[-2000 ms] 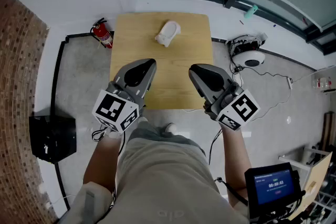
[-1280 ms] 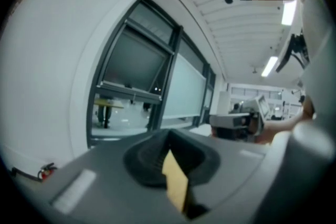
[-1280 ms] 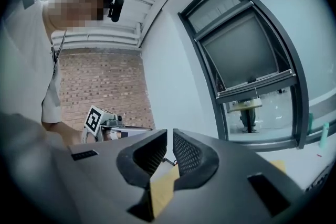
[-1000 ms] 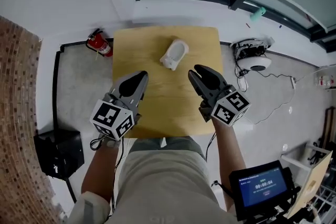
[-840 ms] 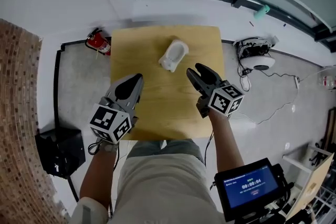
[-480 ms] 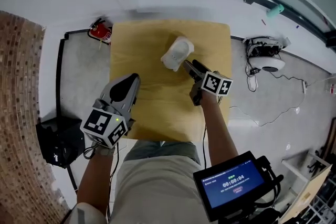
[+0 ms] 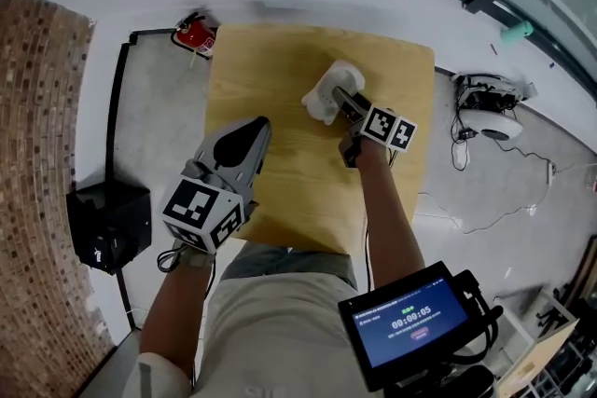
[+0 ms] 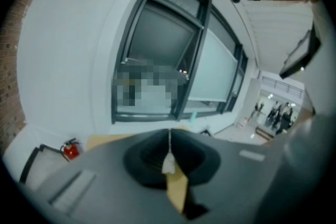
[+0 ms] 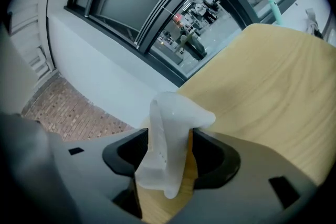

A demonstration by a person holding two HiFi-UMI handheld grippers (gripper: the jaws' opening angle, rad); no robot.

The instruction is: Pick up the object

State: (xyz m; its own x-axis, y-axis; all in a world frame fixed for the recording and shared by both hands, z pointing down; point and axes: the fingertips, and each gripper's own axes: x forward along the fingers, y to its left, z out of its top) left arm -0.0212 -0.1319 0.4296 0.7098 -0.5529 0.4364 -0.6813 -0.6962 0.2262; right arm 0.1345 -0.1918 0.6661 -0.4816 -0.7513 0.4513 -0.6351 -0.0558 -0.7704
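The object is a white moulded plastic piece [image 7: 325, 94] lying on the far half of a square wooden table [image 7: 270, 79]. My right gripper [image 7: 343, 101] has reached it. Its jaws are opening, and in the right gripper view the white piece [image 9: 169, 128] stands upright in the gap of the right gripper [image 9: 170, 157], filling most of that gap; no pad visibly presses on it. My left gripper [image 7: 257, 130] hovers over the table's near left part, apart from the piece. Seen from its own camera, the left gripper [image 8: 169, 150] is shut, with only a thin slit between the jaws.
A red fire extinguisher [image 7: 191, 34] stands on the floor at the table's far left corner. On the left floor sits a black box [image 7: 107, 224]. A white round device with cables [image 7: 490, 112] lies to the right. A small screen [image 7: 406, 331] hangs at my right hip.
My right gripper has gone forward across the table to the white piece and opened its jaws around it. The left gripper has stayed near the table's left front, still shut.
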